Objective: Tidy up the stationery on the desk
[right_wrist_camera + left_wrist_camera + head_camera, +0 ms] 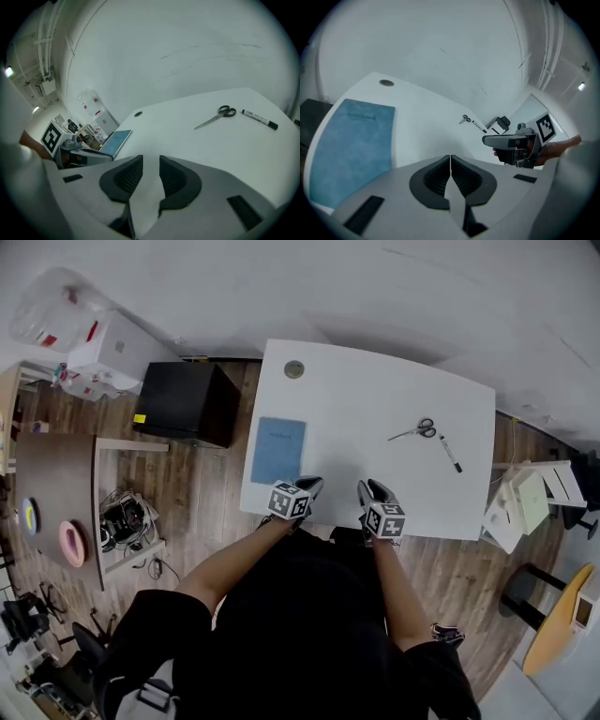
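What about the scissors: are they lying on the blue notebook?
No, the scissors lie on the bare desk beside the marker, apart from the notebook.

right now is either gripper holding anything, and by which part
Nothing is held: the left gripper is shut on nothing, the right gripper open and empty.

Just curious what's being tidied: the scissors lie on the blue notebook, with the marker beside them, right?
No. The scissors lie on the bare desk, far right of the blue notebook, with the marker beside them; the head view shows it.
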Demonstrator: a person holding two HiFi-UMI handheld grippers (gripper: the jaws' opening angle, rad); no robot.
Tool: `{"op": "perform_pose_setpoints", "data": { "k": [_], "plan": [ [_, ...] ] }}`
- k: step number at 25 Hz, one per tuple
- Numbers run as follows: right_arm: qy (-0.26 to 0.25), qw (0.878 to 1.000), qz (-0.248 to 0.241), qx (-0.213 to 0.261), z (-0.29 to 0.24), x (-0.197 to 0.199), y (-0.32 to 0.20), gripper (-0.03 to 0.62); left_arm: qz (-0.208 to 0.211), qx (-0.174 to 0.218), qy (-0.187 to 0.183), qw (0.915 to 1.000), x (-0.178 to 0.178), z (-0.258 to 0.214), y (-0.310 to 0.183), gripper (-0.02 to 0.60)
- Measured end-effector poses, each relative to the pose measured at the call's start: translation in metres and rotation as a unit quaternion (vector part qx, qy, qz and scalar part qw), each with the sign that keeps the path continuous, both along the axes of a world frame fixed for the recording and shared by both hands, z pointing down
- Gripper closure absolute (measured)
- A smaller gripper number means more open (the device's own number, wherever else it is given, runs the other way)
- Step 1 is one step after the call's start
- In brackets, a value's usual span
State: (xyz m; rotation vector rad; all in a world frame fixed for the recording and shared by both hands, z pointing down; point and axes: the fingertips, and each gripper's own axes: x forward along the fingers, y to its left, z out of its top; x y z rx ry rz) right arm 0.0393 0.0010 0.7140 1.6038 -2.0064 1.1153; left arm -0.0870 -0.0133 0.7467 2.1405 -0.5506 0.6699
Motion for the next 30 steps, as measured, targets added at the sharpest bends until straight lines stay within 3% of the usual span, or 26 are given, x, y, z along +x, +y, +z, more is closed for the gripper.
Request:
{"op": "perform_pose_setpoints", "data": {
  "k": [4,8,15,20,30],
  "plan": [
    [0.009,1.0,-0.014,0.011,-0.005,0.077,0.012,0.474,-0.029,0.007,0.011,0.9995,0.072,-0.01,0.007,0.563],
    [0.026,0.999,-0.032,0.013,0.0,0.154,0.015,0.474,-0.033,0.02,0.007,0.9992,0.135,-0.009,0.016,0.563],
    [0.078,0.996,-0.046,0.002,0.008,0.26,0.0,0.474,-0.051,0.019,0.012,0.9984,0.209,-0.017,0.022,0.563],
    [0.151,0.984,-0.095,-0.013,0.022,0.298,-0.019,0.474,-0.043,0.019,0.01,0.9988,0.233,-0.021,0.02,0.563],
    [0.152,0.981,-0.112,-0.046,0.052,0.327,-0.053,0.473,-0.073,0.01,-0.006,0.9973,0.232,-0.016,0.02,0.563]
  ]
}}
